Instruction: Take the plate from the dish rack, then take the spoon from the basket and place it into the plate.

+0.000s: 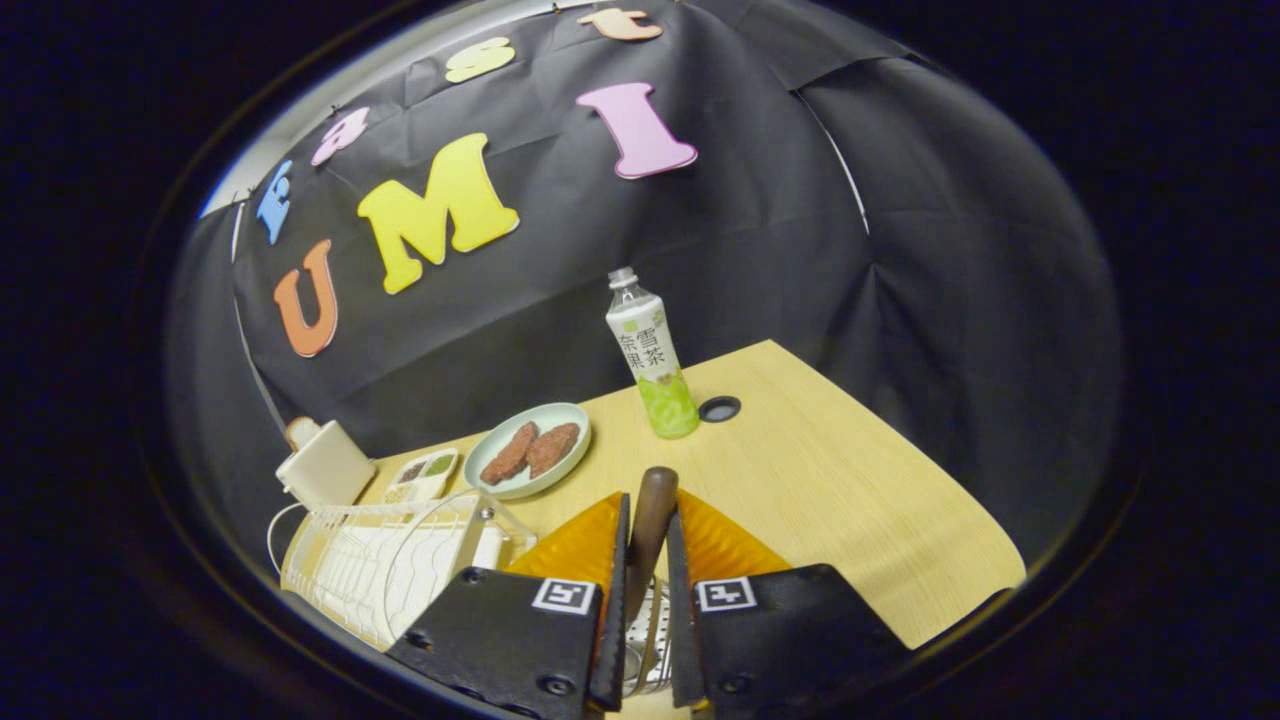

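Observation:
My gripper [647, 545] is shut on the brown wooden handle of the spoon [656, 490], which stands upright between the fingers with its rounded end poking out above them. The spoon's lower part is hidden behind the fingers. Under the fingers I see the perforated metal basket [650, 640]. The orange plate [572, 548] lies flat on the wooden table just beyond the fingers, its two halves showing on either side of the handle. The white wire dish rack [365, 565] stands to the left of the fingers.
Beyond the orange plate sit a pale green dish [573, 418] with two brown patties, a plastic tea bottle [652, 360] and a round cable hole [719, 408]. A white container [322, 465] and a small sectioned tray [424, 474] stand behind the rack. Bare tabletop [850, 500] lies to the right.

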`<state>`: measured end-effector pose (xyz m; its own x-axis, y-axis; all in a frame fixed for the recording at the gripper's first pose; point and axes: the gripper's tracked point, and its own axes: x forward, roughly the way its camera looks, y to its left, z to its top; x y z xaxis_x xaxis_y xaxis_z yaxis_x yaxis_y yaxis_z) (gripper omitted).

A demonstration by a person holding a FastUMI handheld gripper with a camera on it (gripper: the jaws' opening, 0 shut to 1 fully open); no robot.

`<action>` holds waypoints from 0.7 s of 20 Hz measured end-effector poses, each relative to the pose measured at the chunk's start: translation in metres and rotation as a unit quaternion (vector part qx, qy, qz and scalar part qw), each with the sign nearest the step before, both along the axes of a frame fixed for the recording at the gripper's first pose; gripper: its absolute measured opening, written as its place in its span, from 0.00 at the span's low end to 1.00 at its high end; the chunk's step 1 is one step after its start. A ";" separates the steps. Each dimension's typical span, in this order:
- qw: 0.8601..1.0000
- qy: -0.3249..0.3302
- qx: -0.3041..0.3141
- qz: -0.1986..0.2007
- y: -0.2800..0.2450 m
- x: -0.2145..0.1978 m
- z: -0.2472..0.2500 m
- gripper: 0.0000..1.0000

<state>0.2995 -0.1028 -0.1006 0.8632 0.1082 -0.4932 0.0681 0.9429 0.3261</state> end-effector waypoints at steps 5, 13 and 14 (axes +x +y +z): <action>1.000 -0.023 -0.011 0.004 0.012 -0.021 0.021 0.17; 0.992 -0.112 -0.040 -0.032 0.015 -0.040 0.073 0.08; 0.991 -0.124 -0.042 -0.035 0.017 -0.043 0.083 0.08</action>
<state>0.2562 -0.0854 -0.0178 0.9631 0.0109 -0.2690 0.0619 0.9634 0.2607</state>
